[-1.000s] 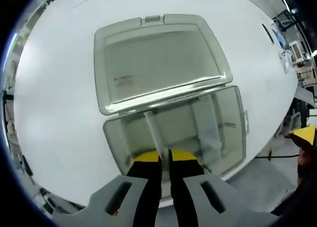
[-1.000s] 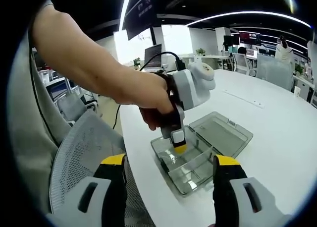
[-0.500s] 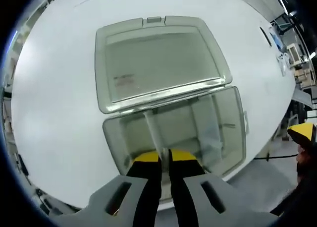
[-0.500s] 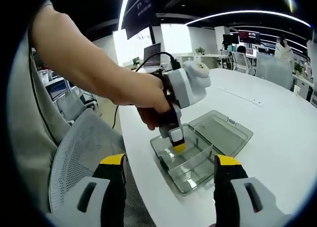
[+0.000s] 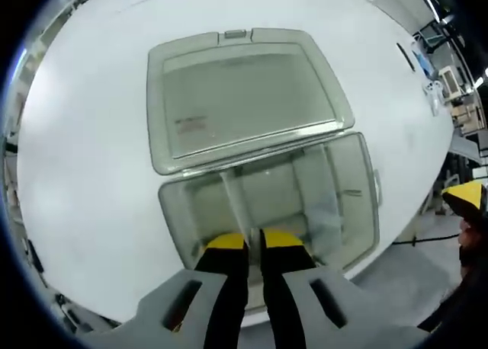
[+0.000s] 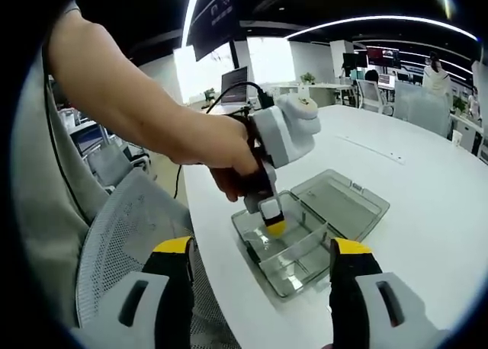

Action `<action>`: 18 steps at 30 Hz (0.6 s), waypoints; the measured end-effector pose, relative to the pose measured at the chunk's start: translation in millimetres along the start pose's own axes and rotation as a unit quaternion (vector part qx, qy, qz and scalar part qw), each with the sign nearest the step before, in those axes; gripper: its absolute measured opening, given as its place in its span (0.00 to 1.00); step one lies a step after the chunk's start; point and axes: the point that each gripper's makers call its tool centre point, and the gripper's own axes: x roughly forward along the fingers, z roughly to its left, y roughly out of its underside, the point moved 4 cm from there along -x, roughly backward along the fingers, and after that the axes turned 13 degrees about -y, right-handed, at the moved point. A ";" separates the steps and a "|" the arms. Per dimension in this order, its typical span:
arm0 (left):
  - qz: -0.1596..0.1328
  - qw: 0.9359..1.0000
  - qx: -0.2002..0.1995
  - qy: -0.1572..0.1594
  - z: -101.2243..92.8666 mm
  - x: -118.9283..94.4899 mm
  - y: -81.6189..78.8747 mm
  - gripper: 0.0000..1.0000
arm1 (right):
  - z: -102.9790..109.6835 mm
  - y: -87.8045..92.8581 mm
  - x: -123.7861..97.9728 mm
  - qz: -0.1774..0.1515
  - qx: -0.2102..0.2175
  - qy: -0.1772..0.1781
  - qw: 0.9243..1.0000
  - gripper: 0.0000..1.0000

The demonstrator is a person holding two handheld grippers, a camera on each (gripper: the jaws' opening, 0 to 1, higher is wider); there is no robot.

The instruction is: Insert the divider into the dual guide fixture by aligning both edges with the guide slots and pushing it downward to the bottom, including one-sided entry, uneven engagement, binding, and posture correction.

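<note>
the left claw [image 5: 252,241] has its yellow tips pinched together on the top edge of the divider [image 5: 235,200], which runs straight ahead of the tips down into the open box [image 5: 358,212], beside its lid [image 5: 244,97]. the right claw [image 6: 259,250] hangs wide apart and bare, well back from the box. the divider looks a thin, light, clear plastic strip, likely slick and bendy; it is best gripped mid-edge so both ends drop evenly.

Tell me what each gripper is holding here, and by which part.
The left gripper is shut on the clear divider, pinching its near end at the top edge, inside the open box. The right gripper holds nothing, its jaws wide apart.
</note>
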 end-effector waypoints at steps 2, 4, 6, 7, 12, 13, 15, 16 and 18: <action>-0.001 1.000 0.001 -0.004 0.7 -0.3 0.0 0.03 | -0.5 -0.2 -0.1 0.000 0.000 0.000 1.000 0.70; -0.003 1.000 0.003 -0.004 0.0 -0.7 0.0 0.03 | -0.5 -0.7 -0.3 -0.001 0.000 0.001 1.000 0.70; -0.005 1.000 0.007 -0.006 -0.4 -1.3 0.0 0.02 | -0.6 -1.2 0.1 -0.002 0.000 0.000 1.000 0.70; -0.005 1.000 0.008 -0.006 -0.4 -1.7 -0.2 0.02 | -0.7 -1.1 0.3 -0.001 -0.001 0.000 1.000 0.70; -0.009 1.000 0.013 -0.008 0.2 -3.6 -0.1 0.02 | -0.7 -2.1 0.3 -0.003 0.000 -0.001 1.000 0.70; -0.010 1.000 0.014 -0.009 0.2 -4.0 -0.3 0.02 | -1.0 -1.9 0.3 -0.002 0.000 -0.001 1.000 0.70; -0.010 1.000 0.013 -0.011 -0.4 -4.8 -0.8 0.02 | -1.5 -1.1 0.7 -0.002 0.000 -0.001 1.000 0.70; -0.011 1.000 0.017 -0.013 -0.8 -6.3 -1.0 0.02 | -1.5 -1.0 0.9 -0.002 0.001 -0.002 1.000 0.70; -0.012 1.000 0.016 -0.014 -0.8 -7.0 -1.0 0.02 | -0.4 -2.0 0.5 -0.003 0.000 -0.002 1.000 0.70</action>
